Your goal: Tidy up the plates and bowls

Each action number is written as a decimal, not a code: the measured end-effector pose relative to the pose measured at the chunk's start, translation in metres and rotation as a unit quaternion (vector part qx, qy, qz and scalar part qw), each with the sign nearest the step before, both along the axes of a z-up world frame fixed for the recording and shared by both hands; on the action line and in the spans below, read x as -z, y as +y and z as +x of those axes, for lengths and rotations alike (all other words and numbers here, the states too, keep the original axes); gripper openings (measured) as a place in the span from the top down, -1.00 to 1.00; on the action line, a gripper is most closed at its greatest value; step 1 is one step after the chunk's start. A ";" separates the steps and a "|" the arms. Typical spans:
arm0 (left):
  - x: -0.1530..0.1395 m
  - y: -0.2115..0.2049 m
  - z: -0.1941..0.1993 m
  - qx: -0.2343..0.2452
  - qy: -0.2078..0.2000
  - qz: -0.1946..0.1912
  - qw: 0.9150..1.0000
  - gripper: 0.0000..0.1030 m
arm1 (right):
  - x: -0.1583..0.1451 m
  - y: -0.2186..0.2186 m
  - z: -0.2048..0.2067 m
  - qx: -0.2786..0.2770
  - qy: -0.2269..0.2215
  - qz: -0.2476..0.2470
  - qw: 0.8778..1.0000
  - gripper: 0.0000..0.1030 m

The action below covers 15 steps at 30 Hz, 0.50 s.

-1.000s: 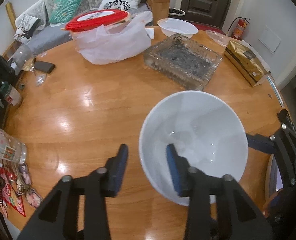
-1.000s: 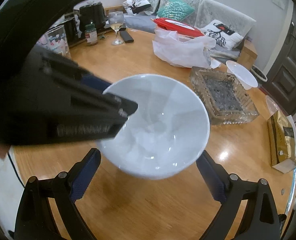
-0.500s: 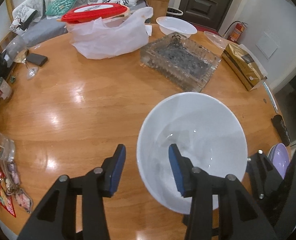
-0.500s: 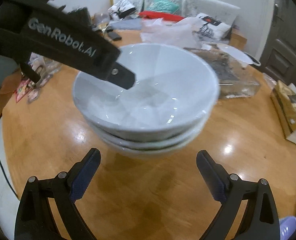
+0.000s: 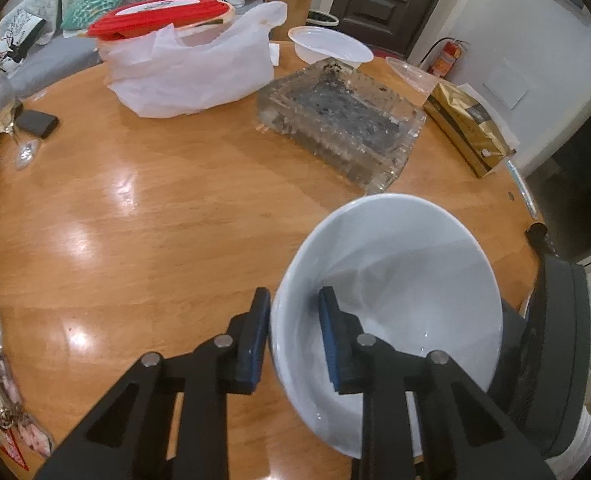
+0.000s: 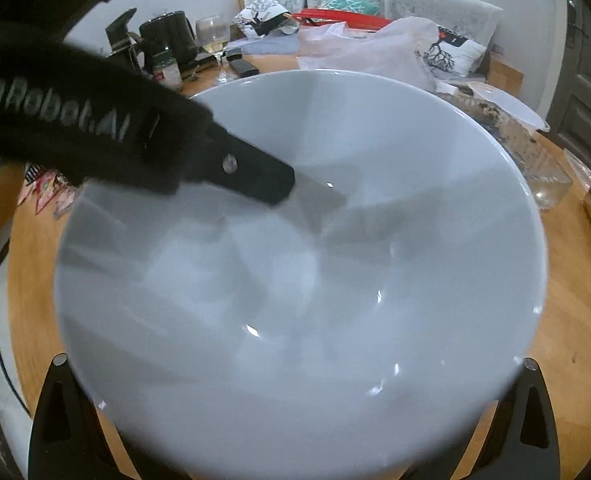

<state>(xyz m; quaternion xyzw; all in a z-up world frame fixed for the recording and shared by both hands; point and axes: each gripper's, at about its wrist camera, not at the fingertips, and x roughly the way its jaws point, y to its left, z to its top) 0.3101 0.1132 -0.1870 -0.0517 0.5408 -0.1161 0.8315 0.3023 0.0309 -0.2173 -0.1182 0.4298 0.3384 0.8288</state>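
we see a plain white ceramic bowl, blue pads on black gripper fingers, an orange-brown wooden table, a red-rimmed lid, perhaps a gold foil bag.

The left hand-held gripper was built of matte black plastic, with two angular fingers shaped as open triangular frames. Each finger carried a flat blue ribbed pad at its tip and silver round screw heads along its linkage. In the right wrist view, the same tool's black body bore white lettering, partly readable as "enRobot.AI", and one silver screw near the fingertip. The right hand-held gripper showed only its two black finger bases at the lower corners, each with a triangular cut-out and a silver screw.
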 end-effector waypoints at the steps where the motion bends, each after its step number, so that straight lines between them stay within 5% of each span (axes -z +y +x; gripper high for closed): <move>1: 0.000 0.002 0.000 0.001 0.000 -0.007 1.000 0.58 | 0.000 0.001 0.001 0.000 0.000 -0.001 1.000 -0.94; 15: 0.007 0.010 0.003 -0.001 0.003 -0.050 0.999 0.56 | 0.001 0.006 0.013 0.004 0.005 -0.004 1.000 -0.99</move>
